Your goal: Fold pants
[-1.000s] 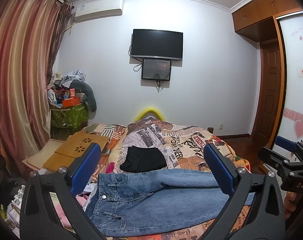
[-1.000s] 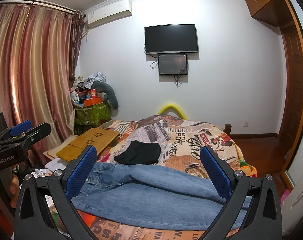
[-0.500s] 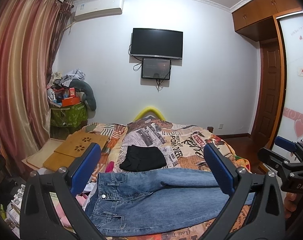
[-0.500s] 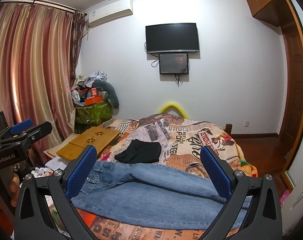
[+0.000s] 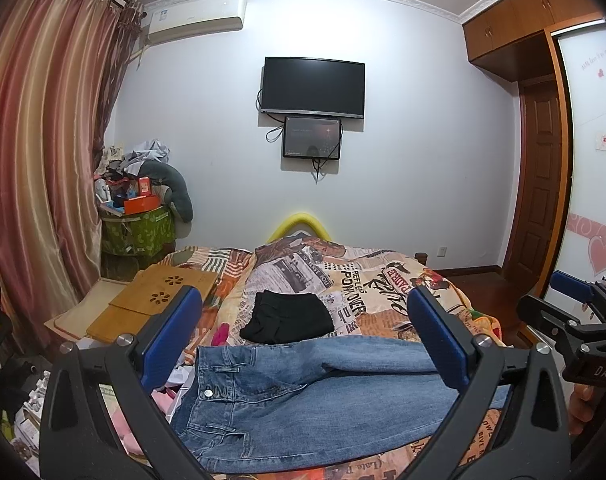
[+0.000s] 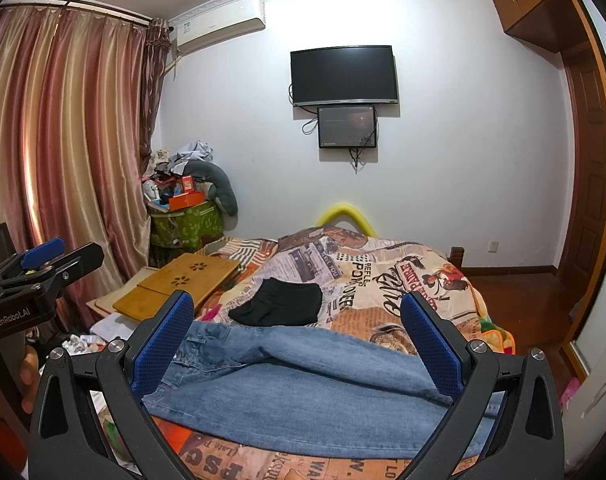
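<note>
Blue jeans [image 5: 311, 404] [image 6: 303, 392] lie flat across the near end of the bed, waistband to the left, legs running right. My left gripper [image 5: 303, 340] hovers above them, open, its blue pads wide apart and empty. My right gripper [image 6: 299, 340] is also open and empty, held over the jeans' legs. Each gripper shows at the edge of the other's view: the right gripper [image 5: 575, 320] at far right, the left gripper [image 6: 35, 272] at far left, held by a hand.
A folded black garment [image 5: 287, 318] [image 6: 281, 306] lies on the newspaper-print bedspread [image 5: 367, 280] beyond the jeans. A wooden lap desk [image 5: 159, 300] rests at the bed's left. A cluttered green box [image 5: 137, 232], curtains and a wall TV [image 5: 313, 86] stand behind.
Both views have shifted only slightly; the jeans and the open grippers stay as they were.
</note>
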A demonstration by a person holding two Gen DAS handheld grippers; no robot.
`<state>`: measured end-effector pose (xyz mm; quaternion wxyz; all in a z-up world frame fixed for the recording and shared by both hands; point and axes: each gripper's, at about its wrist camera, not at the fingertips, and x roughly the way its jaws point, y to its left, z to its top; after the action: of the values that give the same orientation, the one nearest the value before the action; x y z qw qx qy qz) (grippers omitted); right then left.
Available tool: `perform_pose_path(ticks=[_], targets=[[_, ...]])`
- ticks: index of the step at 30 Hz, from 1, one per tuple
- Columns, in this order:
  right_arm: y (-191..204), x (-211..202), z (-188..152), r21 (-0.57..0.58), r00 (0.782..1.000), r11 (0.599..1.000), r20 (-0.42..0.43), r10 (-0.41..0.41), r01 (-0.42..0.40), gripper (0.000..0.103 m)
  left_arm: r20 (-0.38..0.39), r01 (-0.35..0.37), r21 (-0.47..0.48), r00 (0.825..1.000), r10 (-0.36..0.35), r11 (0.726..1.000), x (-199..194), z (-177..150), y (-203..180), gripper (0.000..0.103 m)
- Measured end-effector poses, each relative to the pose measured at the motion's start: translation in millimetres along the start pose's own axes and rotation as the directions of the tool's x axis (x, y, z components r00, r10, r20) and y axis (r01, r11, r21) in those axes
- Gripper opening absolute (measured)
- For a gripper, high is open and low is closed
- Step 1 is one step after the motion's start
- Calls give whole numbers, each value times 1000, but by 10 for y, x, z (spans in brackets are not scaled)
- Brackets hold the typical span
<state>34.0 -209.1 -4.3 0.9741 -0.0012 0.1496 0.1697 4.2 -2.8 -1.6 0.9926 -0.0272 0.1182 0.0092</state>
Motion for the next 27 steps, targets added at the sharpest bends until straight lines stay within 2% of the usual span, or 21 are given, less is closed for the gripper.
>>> perform_pose_path(ticks=[27], targets=[[-1, 9, -6, -1, 1000, 1000, -6, -3, 3, 103, 2, -4, 11, 1000, 4, 1000, 25, -34, 0, 103]])
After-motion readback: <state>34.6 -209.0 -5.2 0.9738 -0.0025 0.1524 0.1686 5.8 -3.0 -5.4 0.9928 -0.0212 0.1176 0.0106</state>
